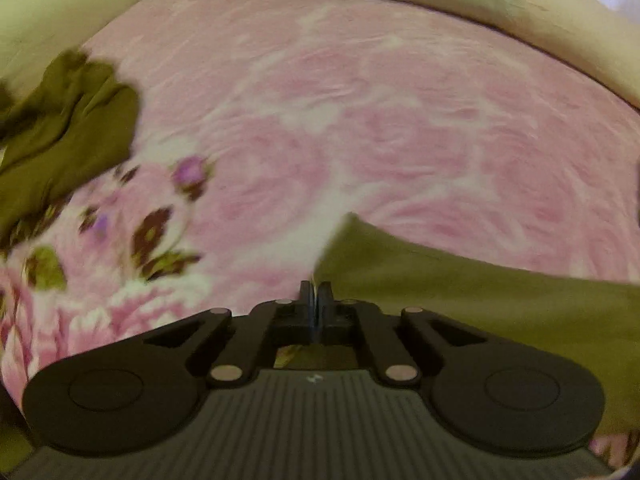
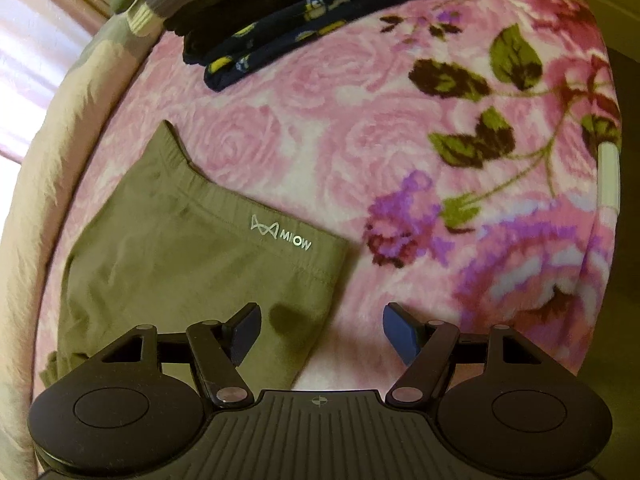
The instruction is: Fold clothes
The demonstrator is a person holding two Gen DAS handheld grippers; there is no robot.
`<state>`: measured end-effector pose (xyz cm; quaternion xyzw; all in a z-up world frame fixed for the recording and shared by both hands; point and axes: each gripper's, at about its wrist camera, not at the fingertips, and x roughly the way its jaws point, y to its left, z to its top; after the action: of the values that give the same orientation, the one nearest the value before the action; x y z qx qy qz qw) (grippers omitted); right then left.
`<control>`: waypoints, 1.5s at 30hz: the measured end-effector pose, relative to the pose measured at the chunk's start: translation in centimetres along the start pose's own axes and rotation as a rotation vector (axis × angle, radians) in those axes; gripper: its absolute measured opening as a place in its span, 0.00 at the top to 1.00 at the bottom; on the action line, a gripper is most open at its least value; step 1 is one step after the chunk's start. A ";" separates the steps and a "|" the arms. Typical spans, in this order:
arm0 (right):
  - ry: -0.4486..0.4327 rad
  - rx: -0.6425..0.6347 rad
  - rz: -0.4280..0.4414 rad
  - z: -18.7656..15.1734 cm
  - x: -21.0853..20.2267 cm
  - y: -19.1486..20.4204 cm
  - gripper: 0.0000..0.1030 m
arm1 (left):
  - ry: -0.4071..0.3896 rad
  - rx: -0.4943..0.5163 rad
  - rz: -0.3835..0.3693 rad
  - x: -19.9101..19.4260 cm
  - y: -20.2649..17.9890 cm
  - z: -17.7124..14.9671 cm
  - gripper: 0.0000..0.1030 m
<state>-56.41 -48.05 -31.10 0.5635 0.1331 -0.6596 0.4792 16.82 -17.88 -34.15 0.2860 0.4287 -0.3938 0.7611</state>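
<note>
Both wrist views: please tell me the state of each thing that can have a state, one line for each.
Left gripper: shut on an edge of the olive garment, which is lifted.
Right gripper: open, holds nothing, above the olive garment's edge.
Olive garment: waistband end flat on the blanket, logo up.
Dark clothes: piled at the blanket's far end.
</note>
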 end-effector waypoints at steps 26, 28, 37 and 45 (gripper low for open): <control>-0.037 -0.346 -0.085 5.3 1.2 7.8 0.31 | 0.047 -0.098 -0.595 -0.8 -21.1 6.0 0.56; -0.035 -0.352 -0.066 6.1 1.9 8.6 0.31 | 0.047 -0.066 -0.645 0.6 -24.2 7.5 0.56; -0.016 -0.273 -0.087 7.4 4.8 8.2 0.31 | 0.280 -0.007 -0.805 7.5 -33.9 9.5 0.67; -0.003 -0.262 -0.100 8.2 6.5 9.2 0.31 | -0.269 -0.035 -0.676 -4.8 -30.3 12.5 0.97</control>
<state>-53.65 -61.76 -30.71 0.4879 0.2452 -0.6604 0.5155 -4.94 -41.80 -27.04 0.0608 0.4018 -0.6498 0.6424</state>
